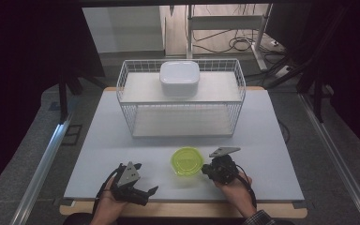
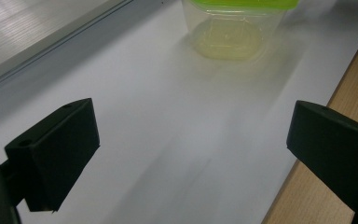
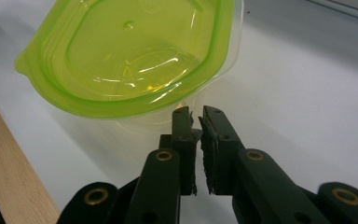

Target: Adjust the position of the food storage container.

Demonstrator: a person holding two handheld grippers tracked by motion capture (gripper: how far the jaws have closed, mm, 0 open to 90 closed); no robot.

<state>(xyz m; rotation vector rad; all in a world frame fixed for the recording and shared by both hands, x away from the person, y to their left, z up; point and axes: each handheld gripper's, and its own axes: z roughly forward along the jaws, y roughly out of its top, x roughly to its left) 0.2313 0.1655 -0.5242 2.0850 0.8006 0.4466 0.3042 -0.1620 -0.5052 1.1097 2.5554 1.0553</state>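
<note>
A clear tub with a lime-green lid point(image 1: 186, 161) sits on the white table top point(image 1: 117, 150) near the front. My right gripper point(image 1: 205, 169) lies just right of it. In the right gripper view its jaws point(image 3: 196, 113) stand almost together, with a thin slit between them. Their tips sit at the tub's rim under the green lid point(image 3: 126, 56), and I see nothing between the pads. My left gripper point(image 1: 145, 178) rests near the front edge with its jaws wide open point(image 2: 191, 140) and empty. They point at the tub point(image 2: 233, 32), which stands a short way off.
A white wire basket rack point(image 1: 180, 101) stands at the back of the table, with a white lidded box point(image 1: 179, 77) on its top shelf. The wooden table edge point(image 2: 335, 93) runs close along the left gripper. Cables lie on the floor beyond.
</note>
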